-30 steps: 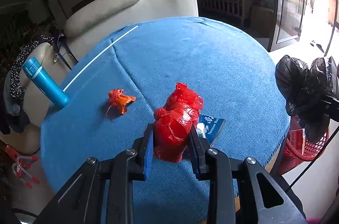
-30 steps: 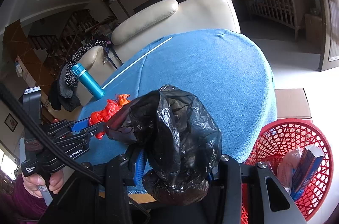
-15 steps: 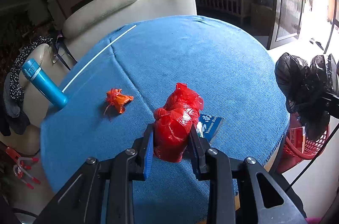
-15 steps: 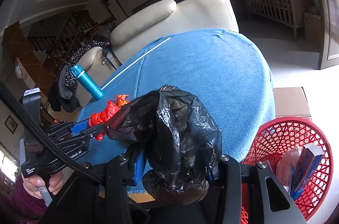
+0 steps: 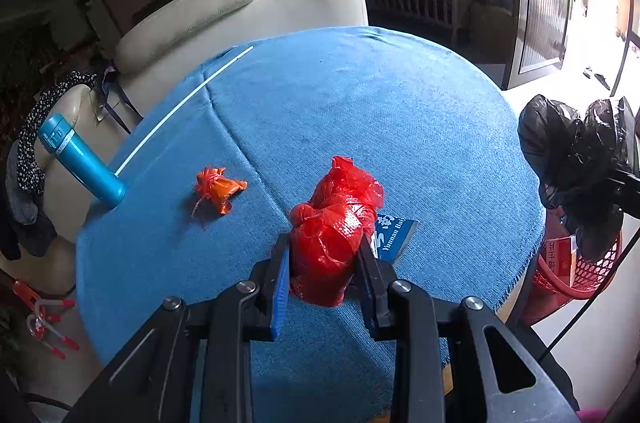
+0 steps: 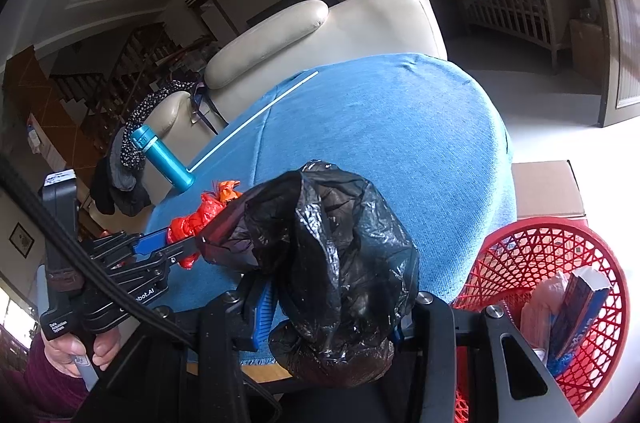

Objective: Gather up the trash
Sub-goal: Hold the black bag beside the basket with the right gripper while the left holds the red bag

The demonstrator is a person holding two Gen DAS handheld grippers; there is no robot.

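Note:
My left gripper [image 5: 324, 257] is shut on a red plastic bag [image 5: 334, 227] and holds it over the near part of the blue-clothed round table [image 5: 360, 111]. A small orange bag [image 5: 218, 189] lies on the cloth to the left, and a blue packet [image 5: 394, 233] lies just right of the red bag. My right gripper [image 6: 330, 307] is shut on a black plastic bag [image 6: 332, 255], held off the table's right edge beside the red mesh basket [image 6: 532, 255], which holds some packets. The black bag also shows in the left wrist view [image 5: 576, 159].
A teal bottle [image 5: 80, 159] stands at the table's left edge, with a white stick [image 5: 184, 105] lying behind it. A cream armchair [image 5: 240, 19] stands behind the table. A cardboard box [image 6: 546, 189] sits on the floor past the basket.
Both views shift very slightly. Both grippers keep hold of their bags, and the table items stay where they were.

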